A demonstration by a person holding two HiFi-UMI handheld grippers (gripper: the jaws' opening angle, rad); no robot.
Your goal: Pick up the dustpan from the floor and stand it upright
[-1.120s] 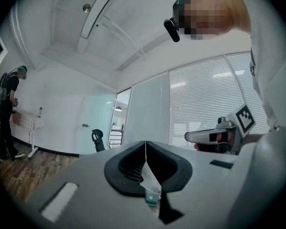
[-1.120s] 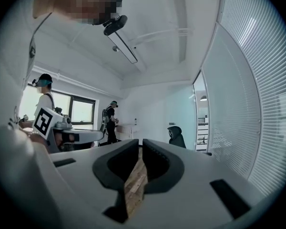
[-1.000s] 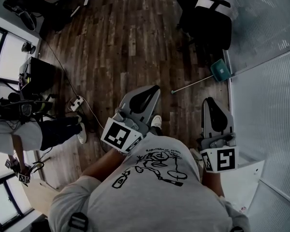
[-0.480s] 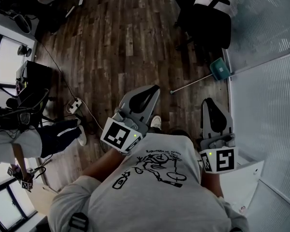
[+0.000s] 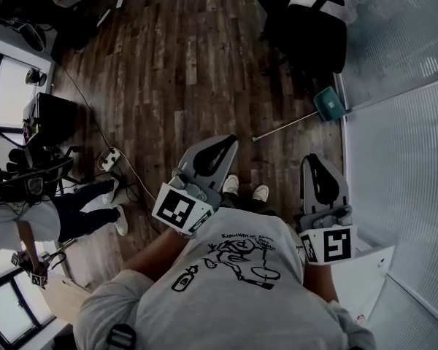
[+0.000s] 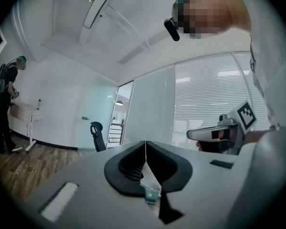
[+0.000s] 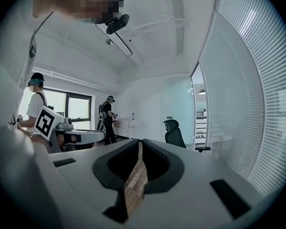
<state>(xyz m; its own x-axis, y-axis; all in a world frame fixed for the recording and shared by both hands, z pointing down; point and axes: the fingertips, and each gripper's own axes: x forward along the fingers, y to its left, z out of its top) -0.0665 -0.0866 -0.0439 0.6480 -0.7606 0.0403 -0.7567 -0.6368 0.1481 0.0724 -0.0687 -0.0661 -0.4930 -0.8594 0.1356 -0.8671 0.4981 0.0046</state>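
Head view: the dustpan lies on the floor beside the glass wall, its long handle running from the teal pan toward 8 o'clock. The pan sits at 12 o'clock from the right gripper. The handle's free end is at 1 o'clock from the left gripper, the nearer one to it. Both grippers' jaws are closed on nothing. Whether the pan holds anything is too small to tell.

Head view looks steeply down on the floor; both gripper views face level, sharing the chair.

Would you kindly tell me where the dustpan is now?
Head view, upper right: the teal dustpan lies on the wooden floor beside the glass partition, just below the black office chair.
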